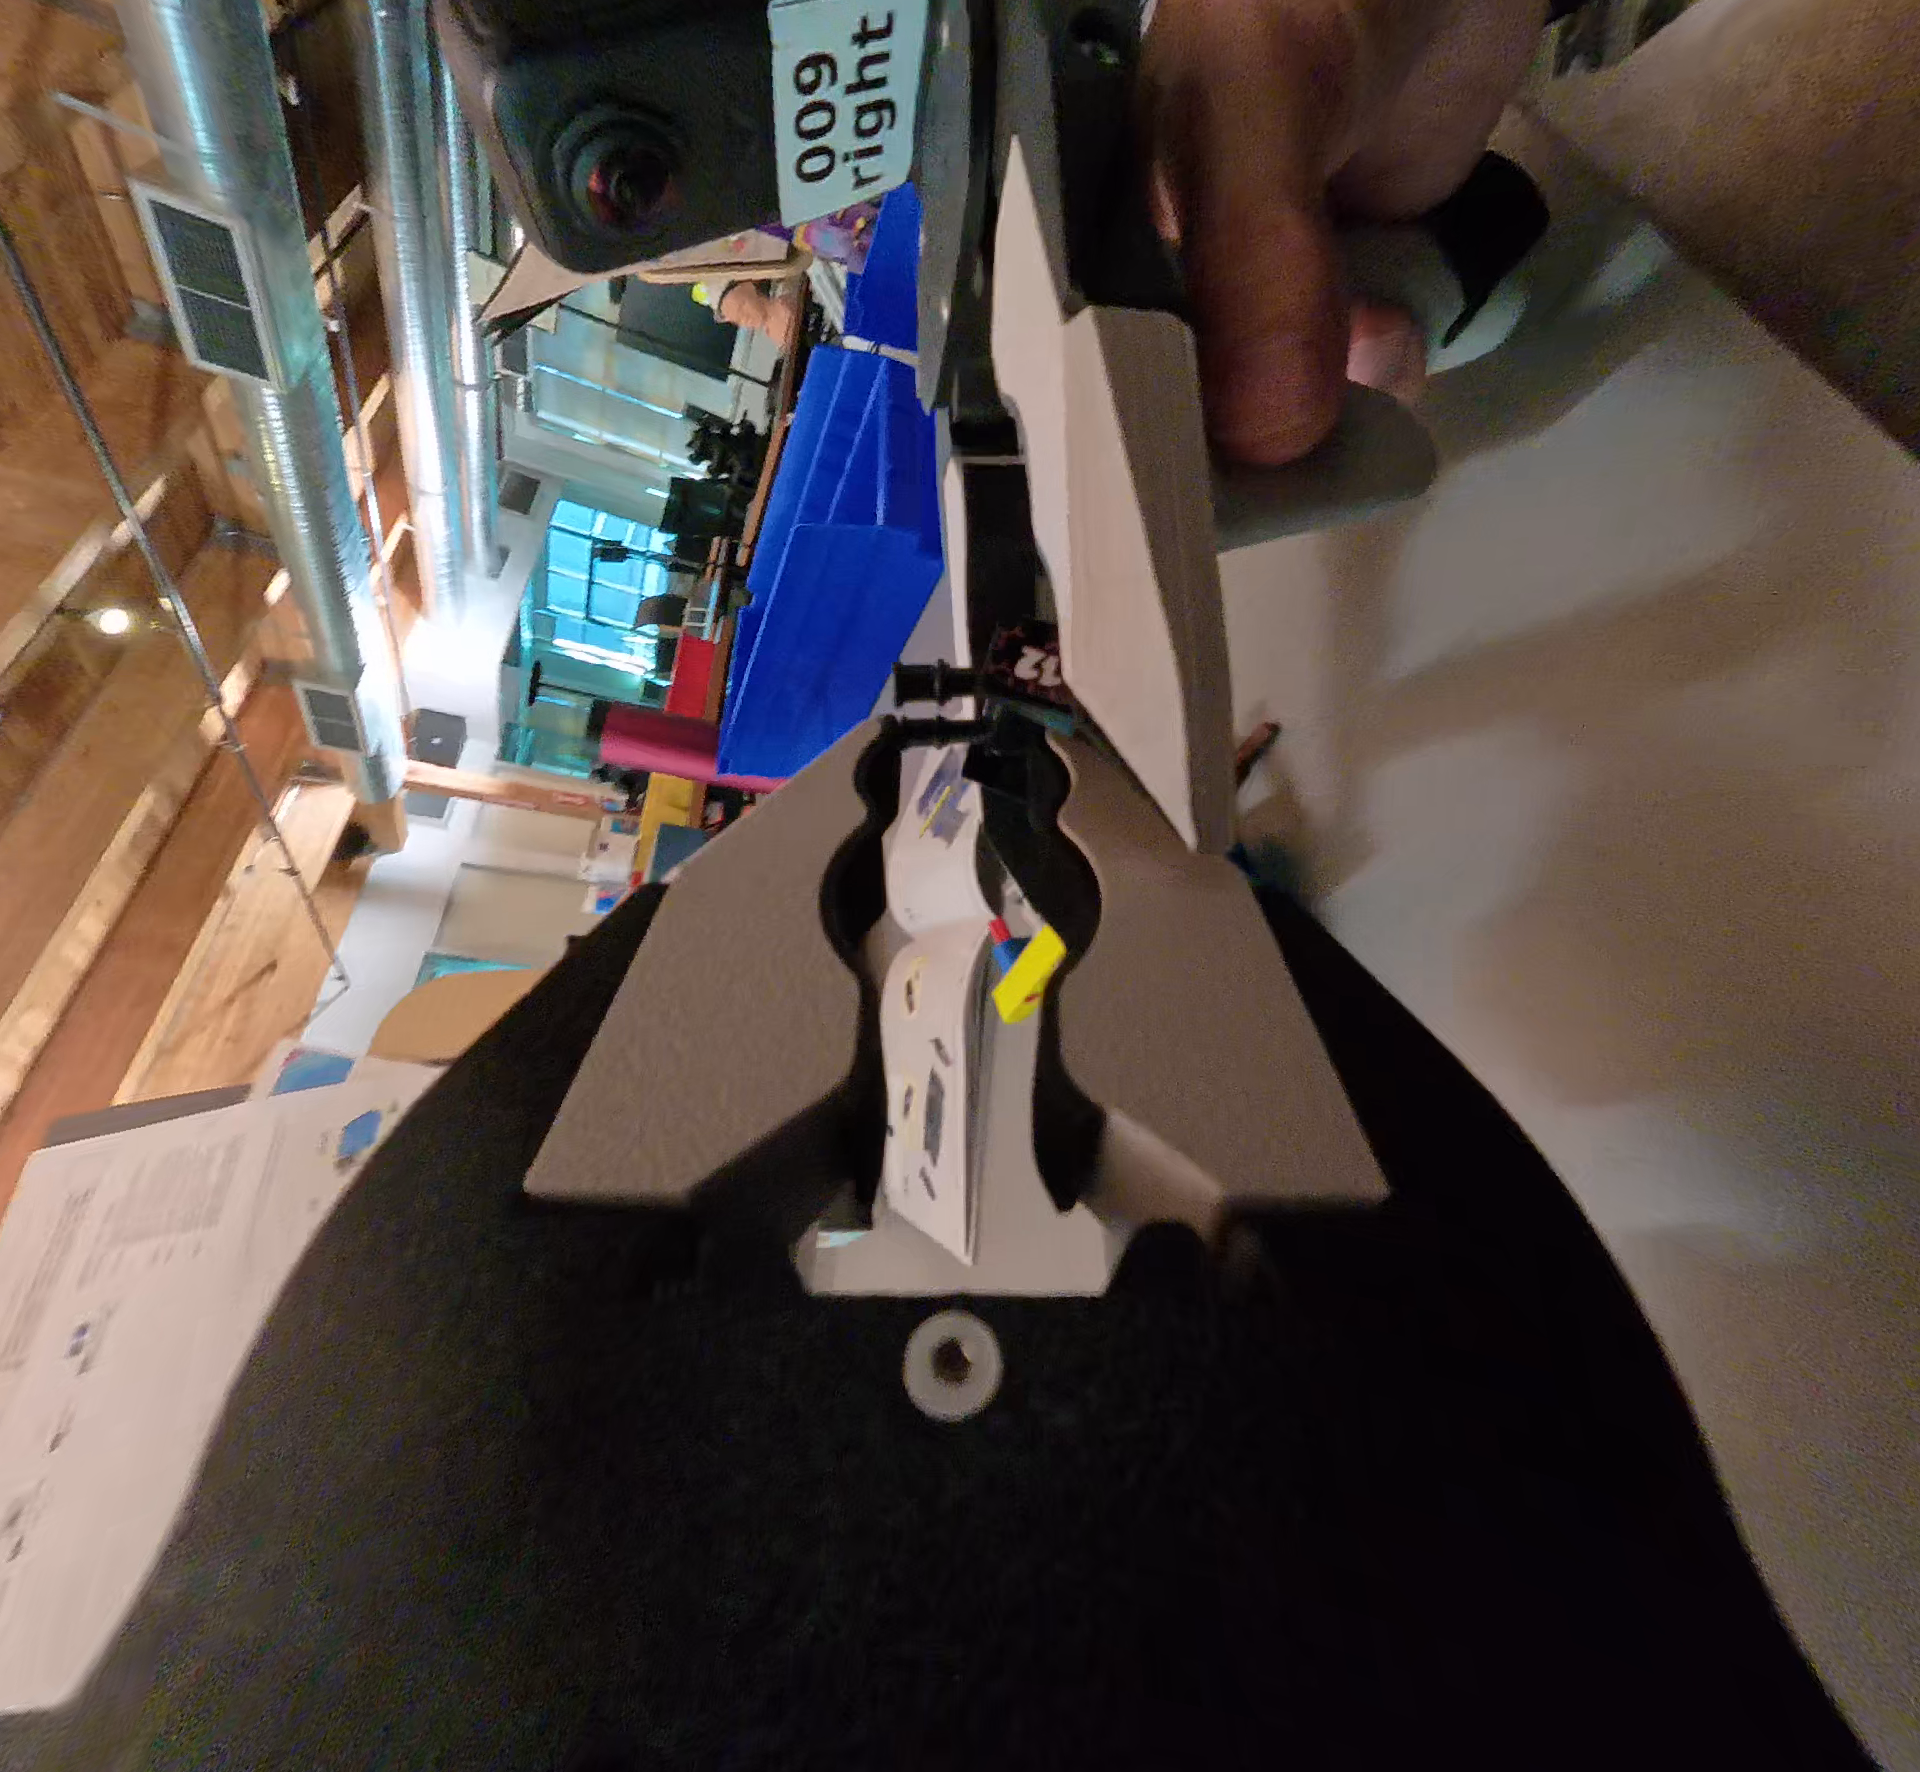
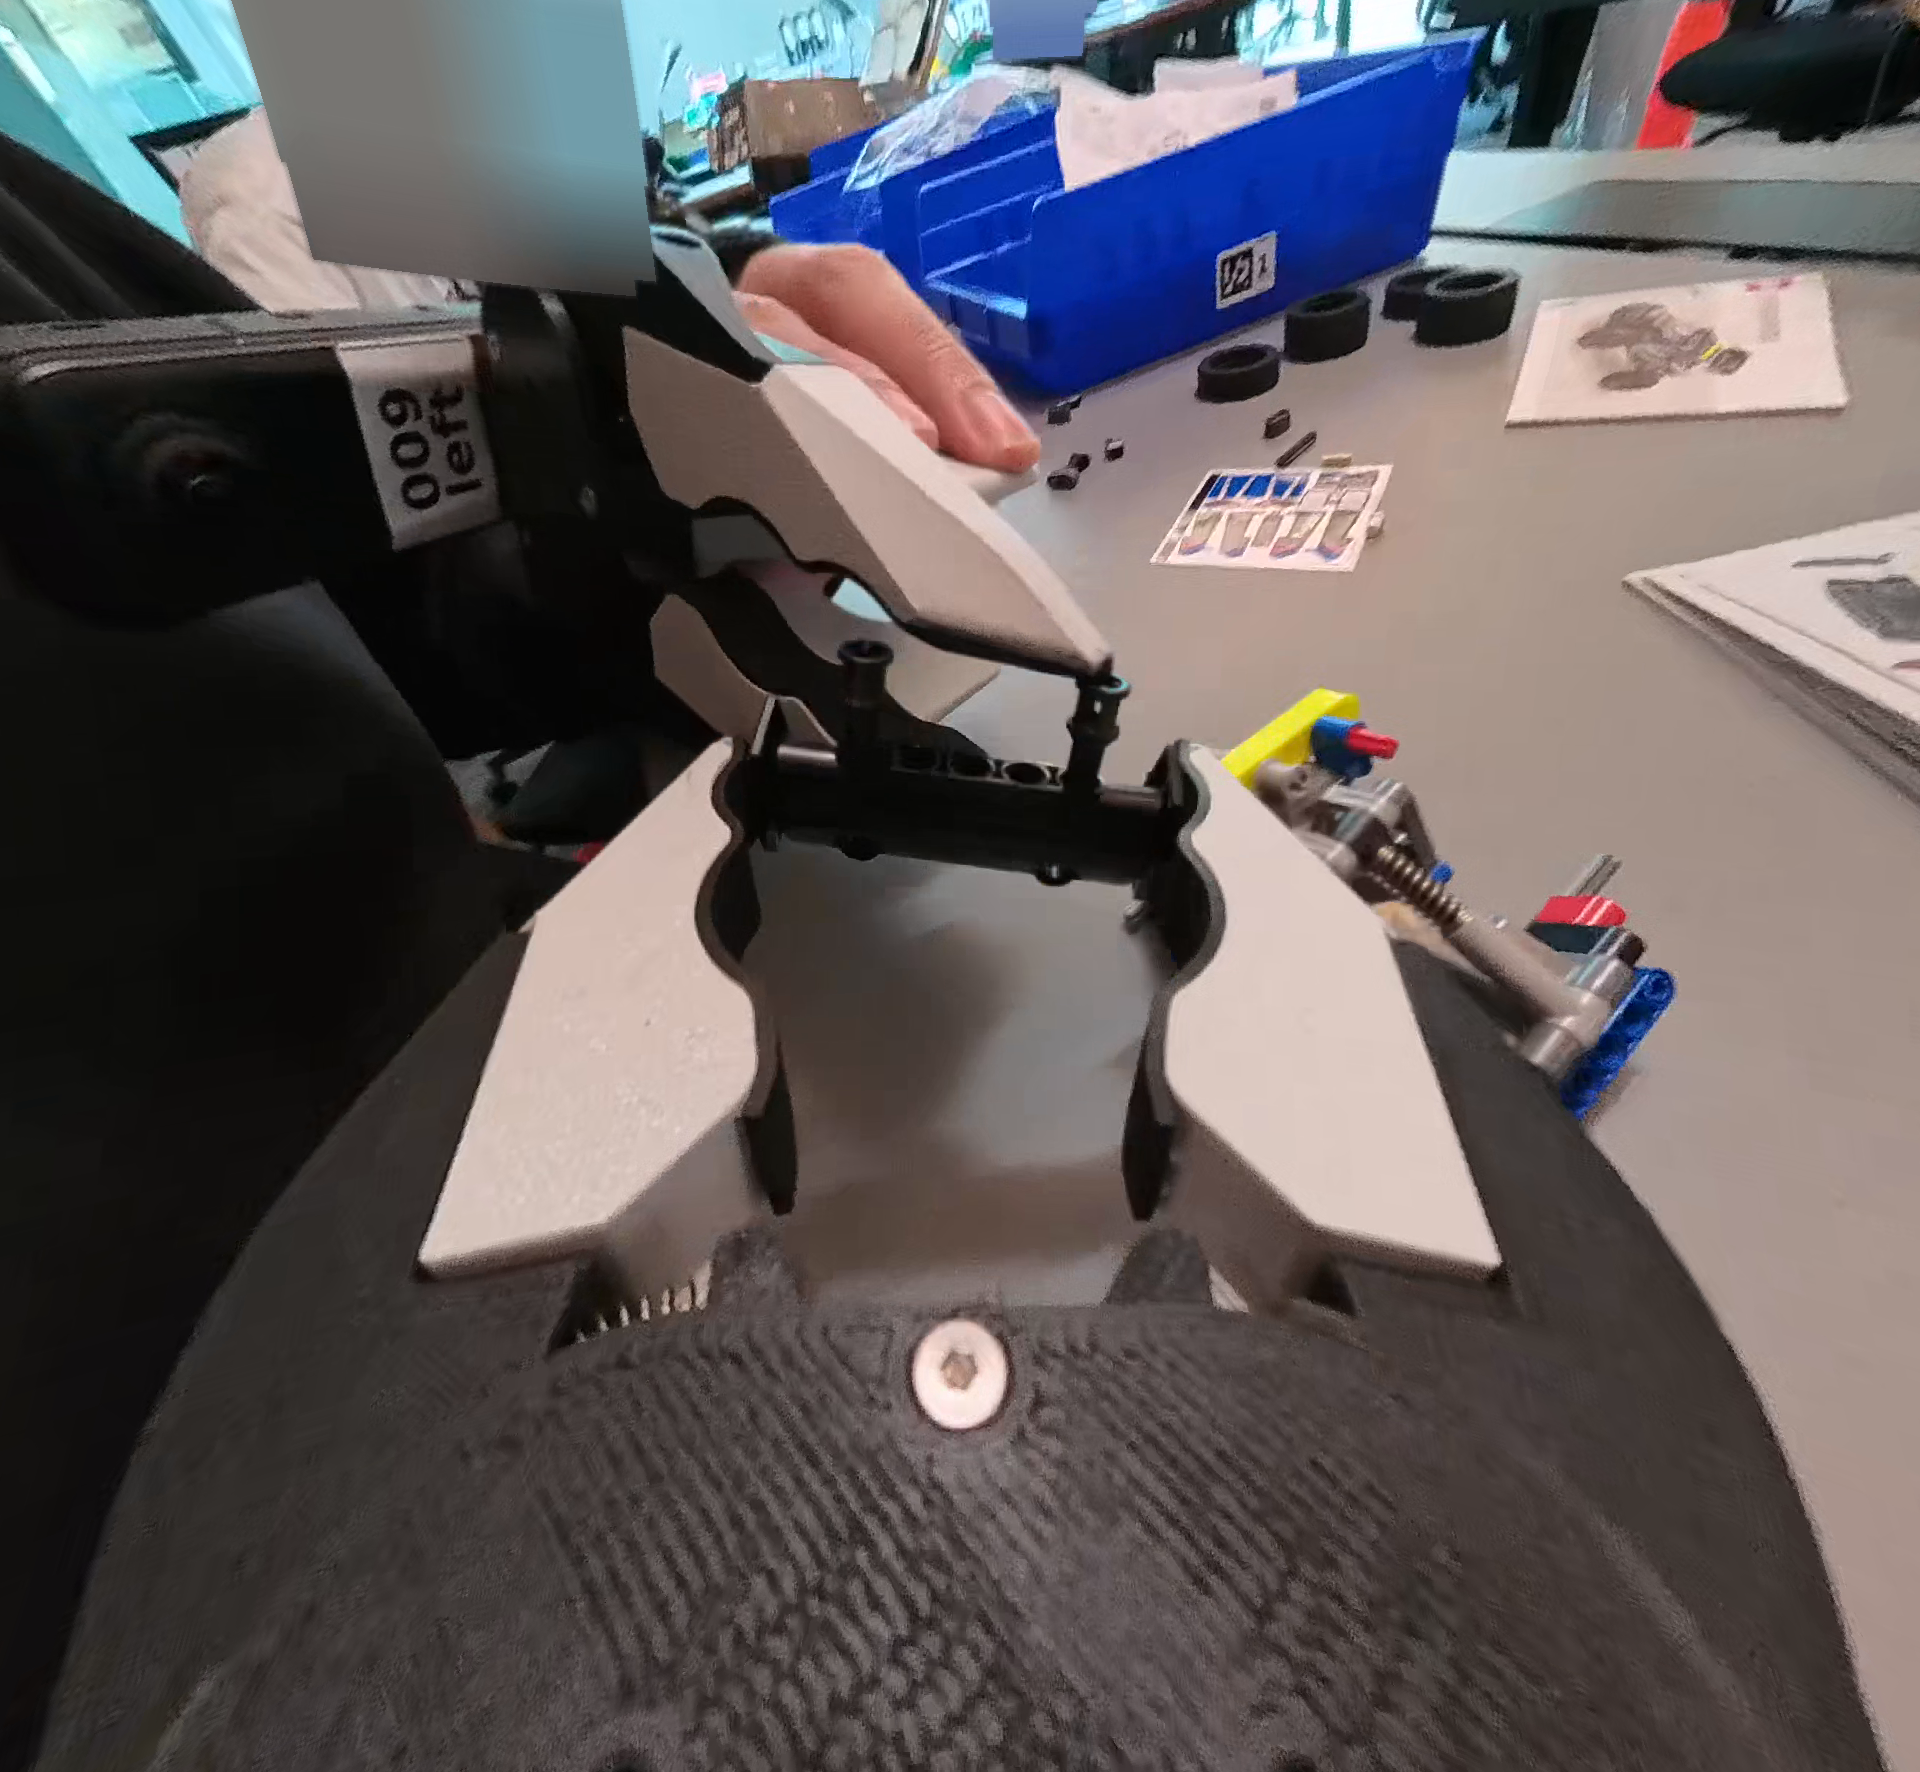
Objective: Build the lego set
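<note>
The right gripper clamps a black holed beam endwise above the grey surface. The left gripper reaches in over the beam, its narrowly parted fingers closed on the beam's black peg. Right of the beam lies a grey spring-and-yellow assembly; beyond it, black tyres and a blue bin.

Behind my work a blue bin stands on the grey table, with four black tyres lying just in front of it. Small black pins are scattered near a sticker sheet. A leaflet lies to the right of the tyres, and an open booklet rests at the table's right edge. Overhead I see silver ducts under wooden ceiling boards.
</note>
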